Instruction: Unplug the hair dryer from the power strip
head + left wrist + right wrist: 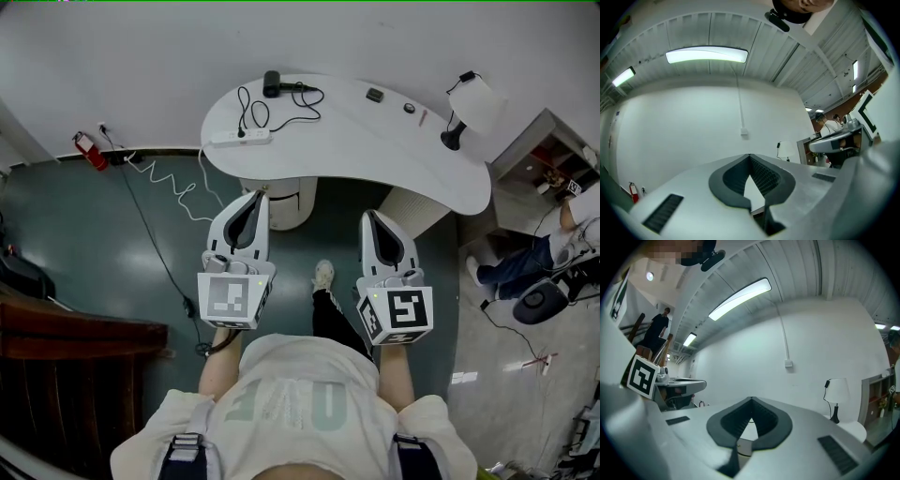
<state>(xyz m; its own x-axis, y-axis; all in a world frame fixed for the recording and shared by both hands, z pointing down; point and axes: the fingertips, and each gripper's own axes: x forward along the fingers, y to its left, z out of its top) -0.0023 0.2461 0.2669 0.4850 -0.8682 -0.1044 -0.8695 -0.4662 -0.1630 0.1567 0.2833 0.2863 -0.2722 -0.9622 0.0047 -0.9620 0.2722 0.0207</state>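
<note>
Your left claw [254, 197] is closed, with nothing between the jaws. Your right claw [371, 217] is the same, closed and empty. Both sit side by side, short of the bench [375, 155] edge. Ahead of the left claw, the power strip [241, 137] lies on the bench. Beyond it is the hair dryer [272, 84], its black cord [305, 111] looping back to the strip.

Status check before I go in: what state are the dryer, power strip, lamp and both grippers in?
Black hair dryer: lying on the white curved table, cord looped.
White power strip: flat on the table, dryer's black cord apparently plugged in.
White-shaded lamp: upright at the table's right end.
Left gripper: shut, empty, short of the table.
Right gripper: shut, empty.
</note>
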